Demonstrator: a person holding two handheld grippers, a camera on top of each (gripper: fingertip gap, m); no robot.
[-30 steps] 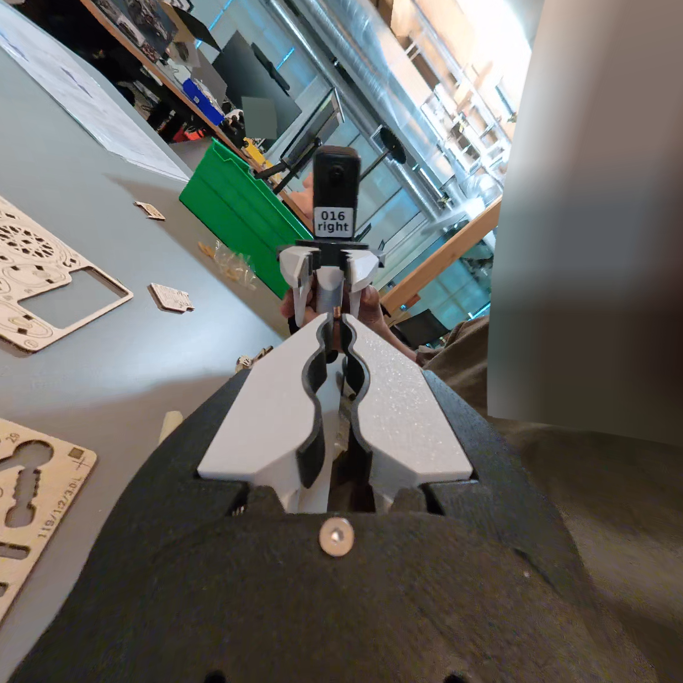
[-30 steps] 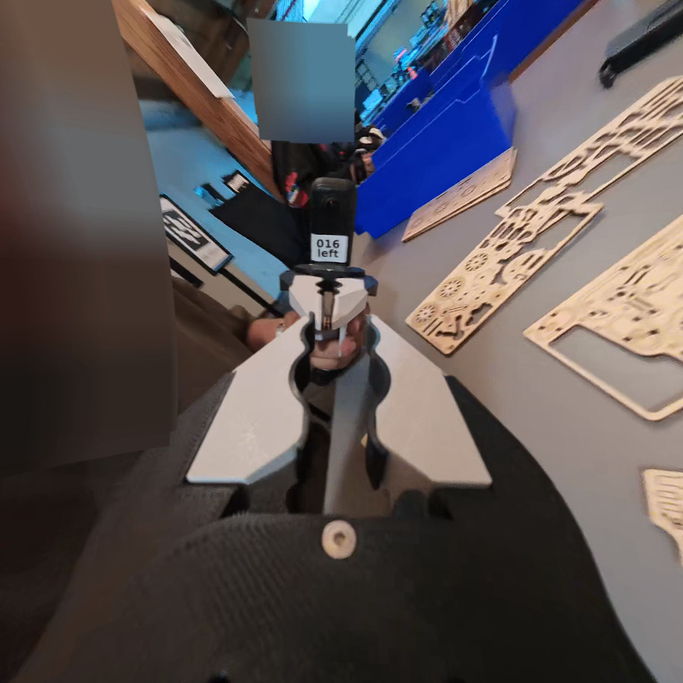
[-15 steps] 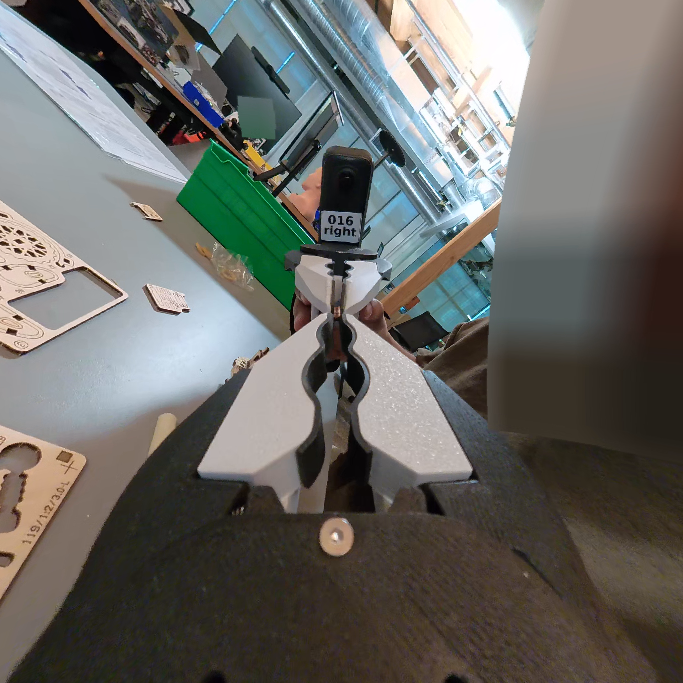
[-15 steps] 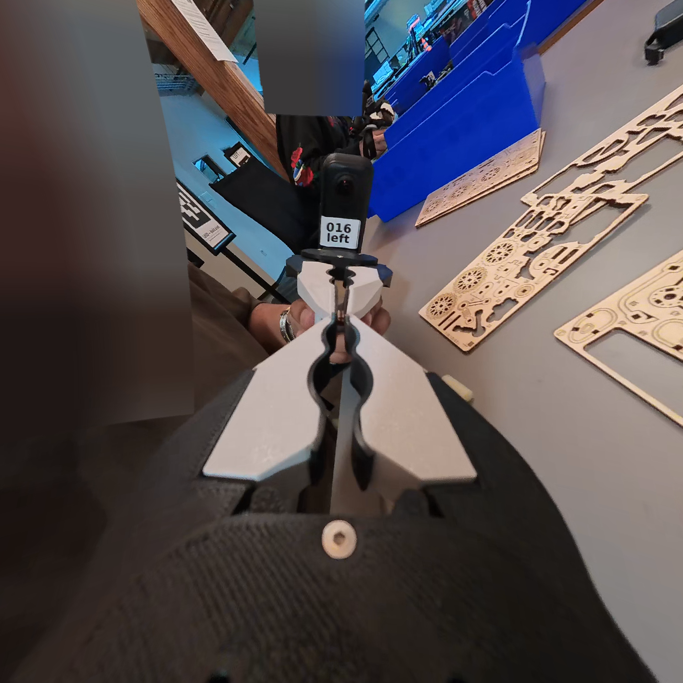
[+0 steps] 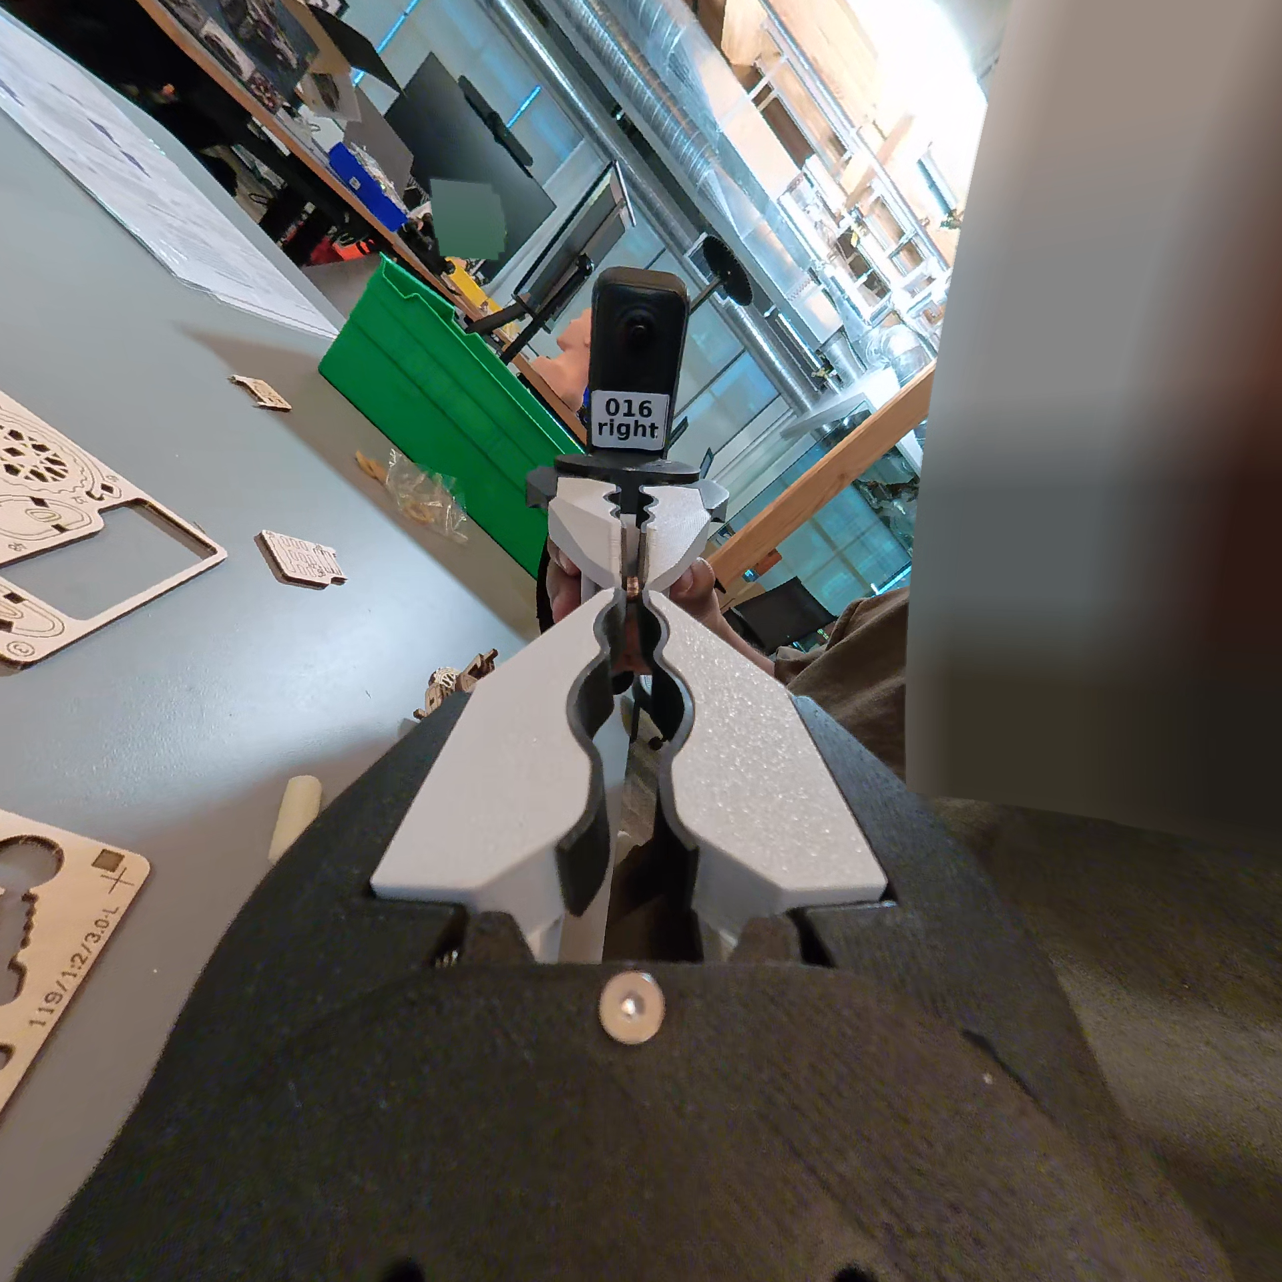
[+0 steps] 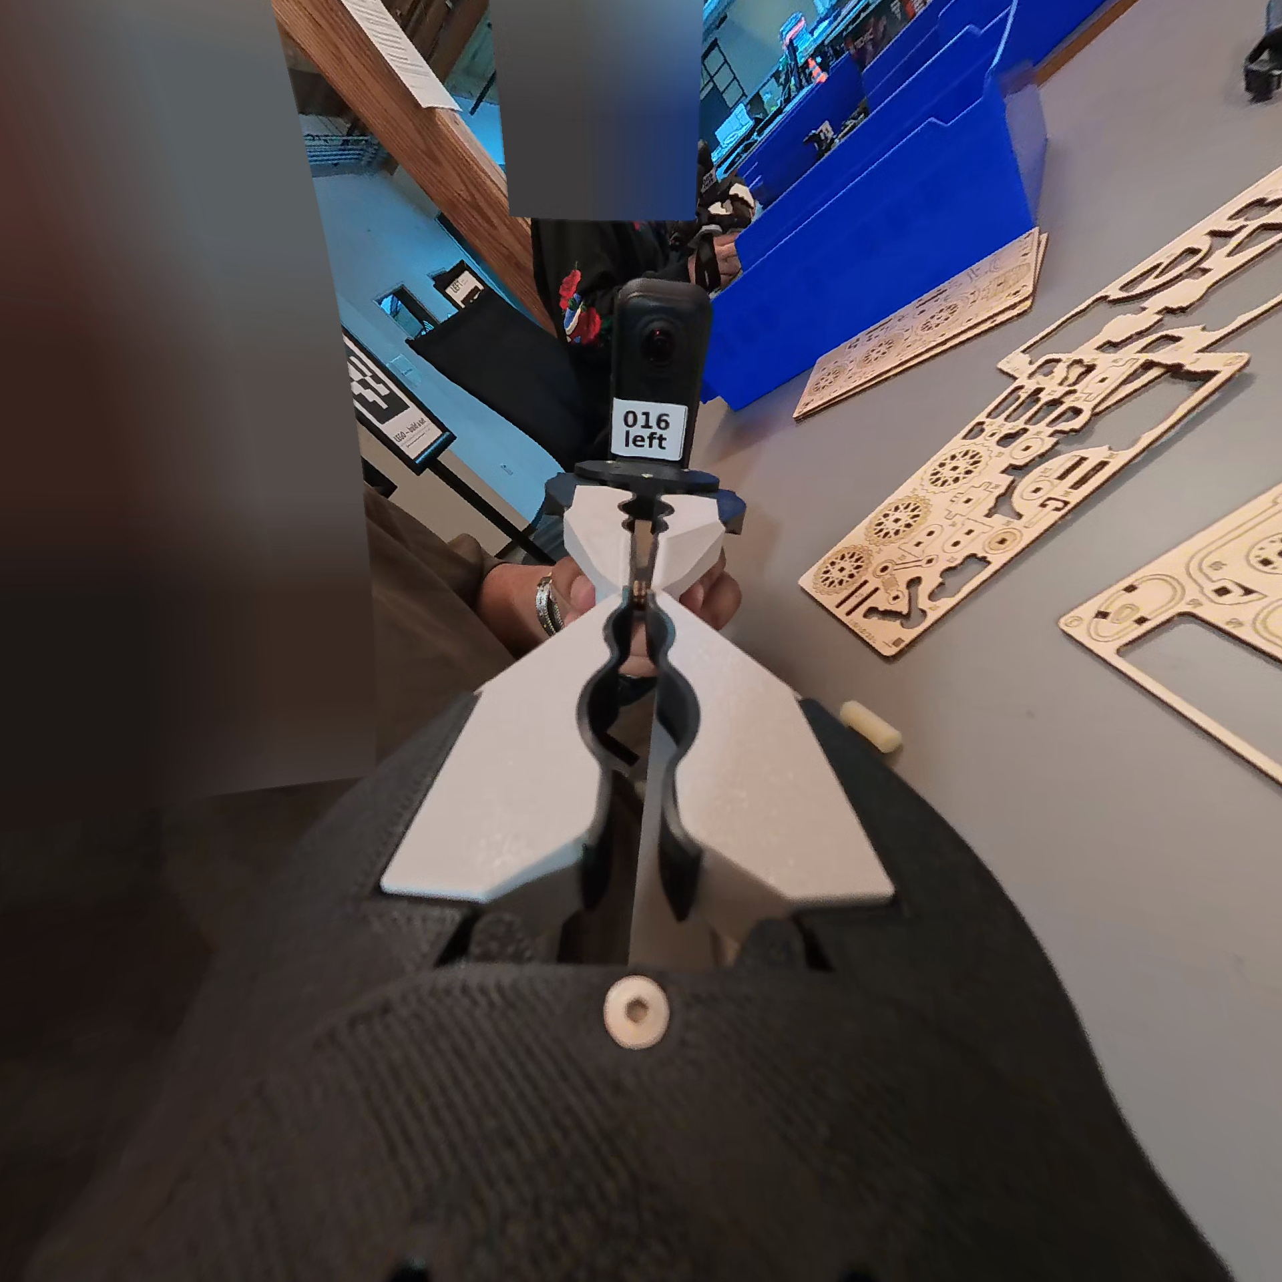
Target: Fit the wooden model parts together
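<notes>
1. White-fingered, the left hand-held gripper (image 5: 630, 598) is pointing tip to tip at the right hand-held gripper (image 5: 628, 555), both raised beside the grey bench (image 5: 208, 659).
2. Each one is being held clenched on a tiny brown wooden model part (image 5: 633, 588); the two sets of tips are meeting there, and whether one piece or two is sitting between them is too small to tell.
3. From the right wrist view, the same small piece (image 6: 639, 592) is showing between the left hand-held gripper's (image 6: 642, 579) tips and the right hand-held gripper's (image 6: 638, 610) own.
4. Pale laser-cut plywood sheets (image 6: 1006, 499) are lying flat on the bench (image 6: 1006, 798), well apart from the grippers.
5. A small loose wooden rectangle (image 5: 302, 558) is resting near a clear plastic bag (image 5: 423, 496), beside a green plastic bin (image 5: 430, 388).
6. A blue plastic bin (image 6: 888, 229) is standing at the bench's far side.
</notes>
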